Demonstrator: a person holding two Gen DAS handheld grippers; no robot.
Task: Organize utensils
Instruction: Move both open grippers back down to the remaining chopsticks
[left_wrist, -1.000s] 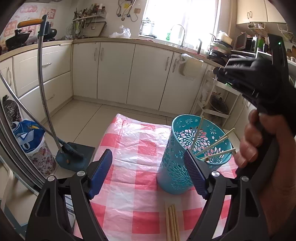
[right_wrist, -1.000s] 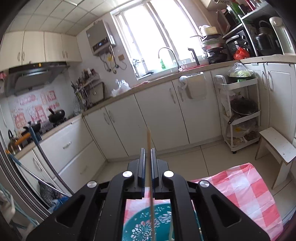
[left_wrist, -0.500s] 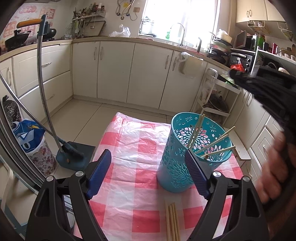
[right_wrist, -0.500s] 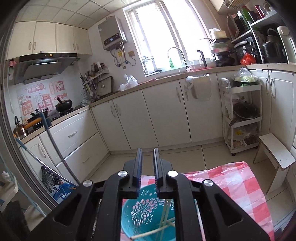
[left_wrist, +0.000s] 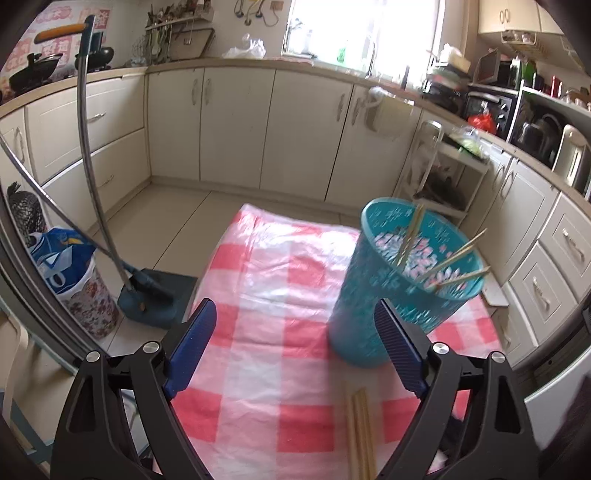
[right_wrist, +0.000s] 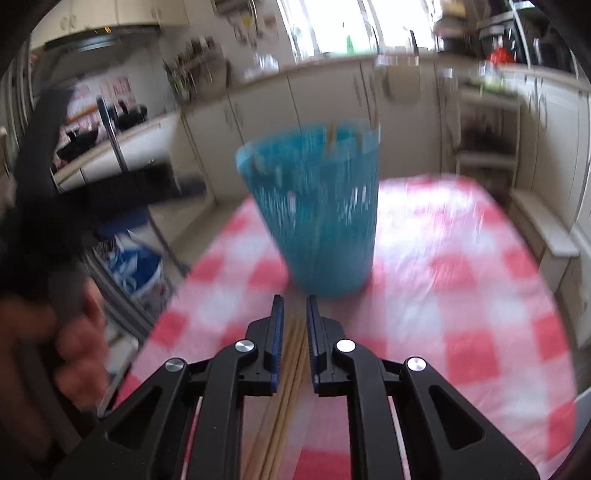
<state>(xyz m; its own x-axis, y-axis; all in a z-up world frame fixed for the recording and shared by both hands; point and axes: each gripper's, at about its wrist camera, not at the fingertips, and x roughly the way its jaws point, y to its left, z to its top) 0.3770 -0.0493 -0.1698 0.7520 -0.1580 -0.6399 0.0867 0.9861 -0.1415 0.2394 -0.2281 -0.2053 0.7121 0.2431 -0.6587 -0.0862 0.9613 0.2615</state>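
Observation:
A teal perforated holder (left_wrist: 402, 288) stands on the red-and-white checked tablecloth (left_wrist: 273, 280) with several wooden chopsticks (left_wrist: 454, 258) leaning inside it. It also shows, blurred, in the right wrist view (right_wrist: 321, 214). More chopsticks (left_wrist: 358, 432) lie flat on the cloth in front of it. My left gripper (left_wrist: 295, 332) is wide open and empty, its right pad beside the holder. My right gripper (right_wrist: 294, 314) is low over the lying chopsticks (right_wrist: 291, 350), its jaws a narrow gap apart with the sticks between them and nothing held.
A dustpan and broom (left_wrist: 147, 291) and a flowered bin (left_wrist: 74, 280) stand on the floor to the left. Cream cabinets (left_wrist: 240, 125) line the back. A white rack (left_wrist: 443, 181) and a stool (right_wrist: 546, 229) stand at the right of the table.
My right gripper let a chopstick go into the holder, then dropped fast from above the holder down to the chopsticks on the cloth. The left gripper barely moved.

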